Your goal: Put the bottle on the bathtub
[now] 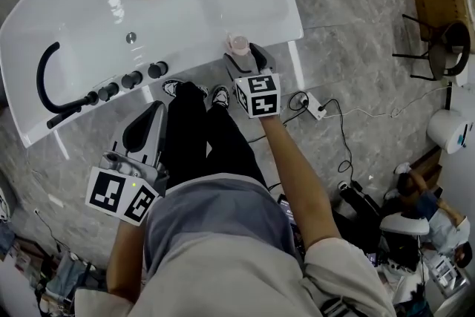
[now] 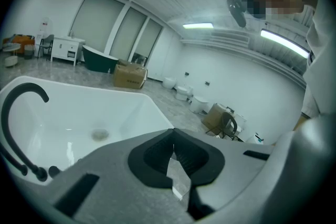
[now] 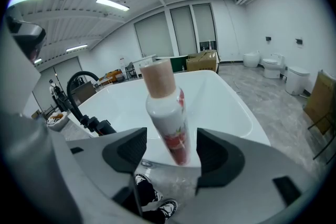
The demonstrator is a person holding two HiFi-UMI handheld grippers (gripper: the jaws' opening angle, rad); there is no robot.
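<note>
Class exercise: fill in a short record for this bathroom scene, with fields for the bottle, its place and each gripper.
bottle: white plastic bottle with tan cap and red label, standing
place: rim of the white bathtub
right gripper: open, jaws either side of the bottle, clear of it
left gripper: shut, nothing between jaws

The person wears a grey top with pale short sleeves, black trousers and black-and-white shoes. The left tongs and right tongs are grey shells with black ribbed pads (each carries a cube of black-and-white square markers).
</note>
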